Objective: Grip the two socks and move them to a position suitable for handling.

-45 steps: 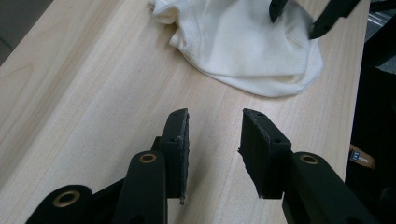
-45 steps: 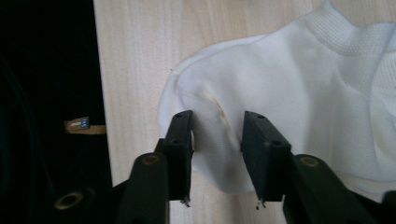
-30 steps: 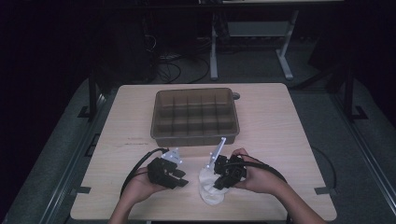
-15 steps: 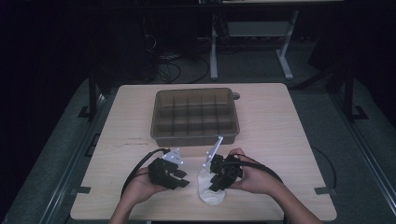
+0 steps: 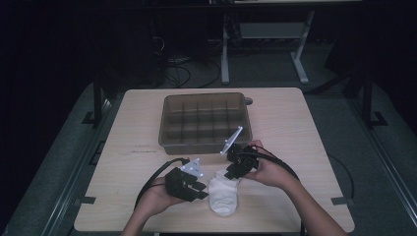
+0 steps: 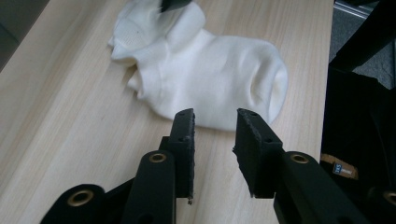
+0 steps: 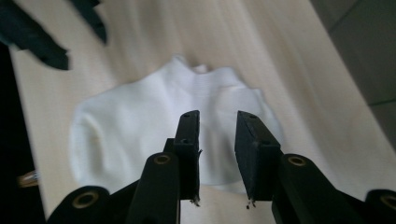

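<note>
Looks like mid-fold on the white sock (image 5: 223, 196), lying at the near edge of the table (image 5: 305, 128) between both hands; the left gripper (image 6: 215, 140) has just been narrowing, jaws apart with nothing between them, just short of the sock; the right gripper (image 7: 217, 140) hangs over it, jaws apart and empty. Next I'd guess one needs to come down and pinch an edge.

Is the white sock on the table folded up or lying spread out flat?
Folded. The white cotton sock lies doubled over into a short bundle on the light wooden table, its cuff end turned back on top, with layered edges visible in the left gripper view.
</note>
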